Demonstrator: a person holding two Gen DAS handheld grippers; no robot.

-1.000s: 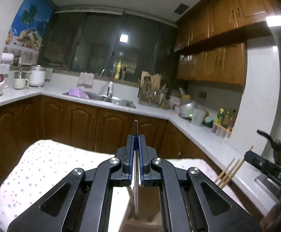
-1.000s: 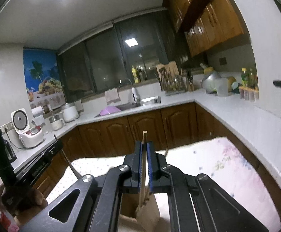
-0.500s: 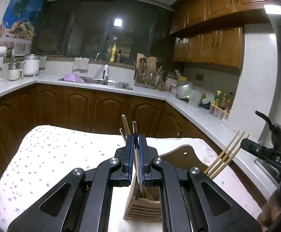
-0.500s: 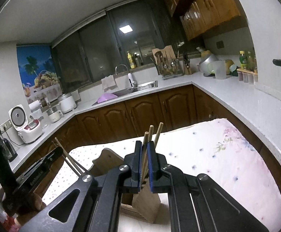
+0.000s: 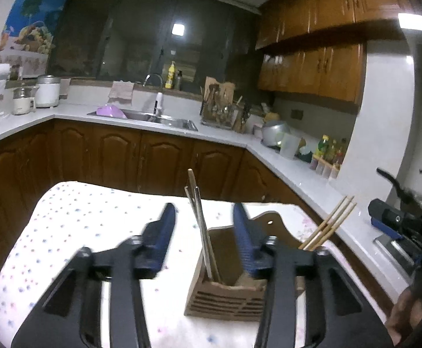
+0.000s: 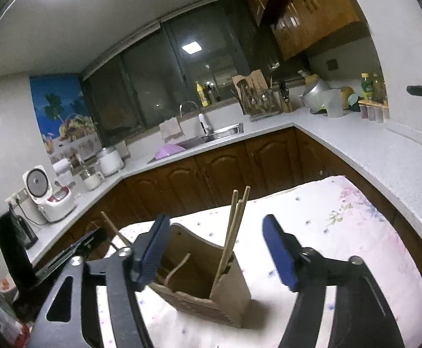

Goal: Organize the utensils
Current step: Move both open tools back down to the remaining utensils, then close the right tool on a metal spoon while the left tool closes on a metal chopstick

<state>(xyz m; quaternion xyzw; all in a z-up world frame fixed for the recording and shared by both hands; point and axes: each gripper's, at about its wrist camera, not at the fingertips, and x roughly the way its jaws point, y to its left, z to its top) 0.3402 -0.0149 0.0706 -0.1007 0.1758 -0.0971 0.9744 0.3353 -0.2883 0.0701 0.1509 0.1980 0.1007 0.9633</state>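
A wooden utensil holder [image 5: 225,293] stands on the dotted tablecloth [image 5: 66,232]. Thin metal chopsticks [image 5: 200,232] lean in its left compartment, between the jaws of my left gripper [image 5: 203,206]. Those jaws are opening and the blue pads [image 5: 161,235] stand clear of the sticks. Wooden chopsticks [image 5: 331,221] stick out at the holder's right side. In the right wrist view the same wooden chopsticks [image 6: 234,229] stand in the holder [image 6: 208,295], between the opening jaws of my right gripper [image 6: 215,217], untouched by either pad. The left gripper's body [image 6: 74,258] shows at the left.
Behind the table [image 6: 356,226] runs an L-shaped white counter [image 5: 228,139] over brown cabinets, with a sink [image 5: 153,117], a utensil rack [image 5: 219,110], a rice cooker [image 6: 48,194] and bottles [image 5: 327,150]. A dark pan [image 5: 405,188] sits at the right edge.
Both grippers were shut on their chopsticks and lowered them into the holder. Now both sets of jaws have parted and the sticks stand free in the holder.
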